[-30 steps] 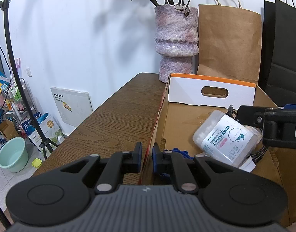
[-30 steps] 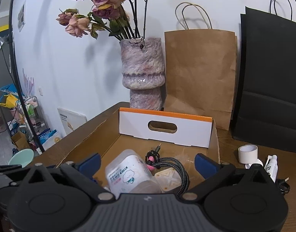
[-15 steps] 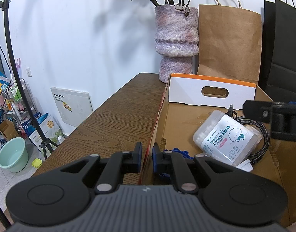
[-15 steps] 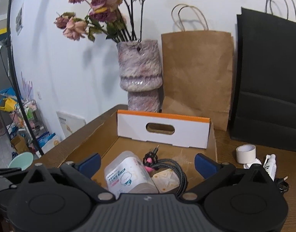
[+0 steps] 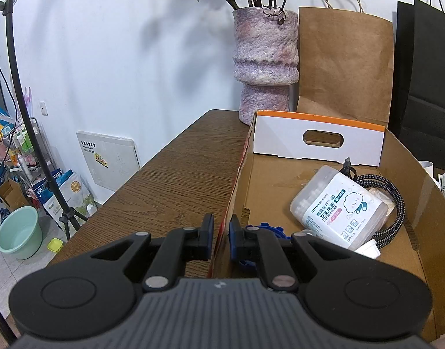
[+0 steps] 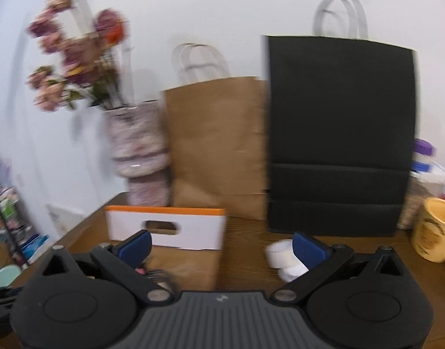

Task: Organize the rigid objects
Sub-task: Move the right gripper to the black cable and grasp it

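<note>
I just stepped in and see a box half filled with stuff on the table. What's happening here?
A person with a gripper in each hand is tidying loose items into a cardboard box. The left gripper is clamped on the box's side wall, steadying it. A tub of cotton buds and a braided cable already lie inside. The right gripper is open and empty, facing the table to the right of the box, where a roll of tape and a yellow mug stand.
</note>
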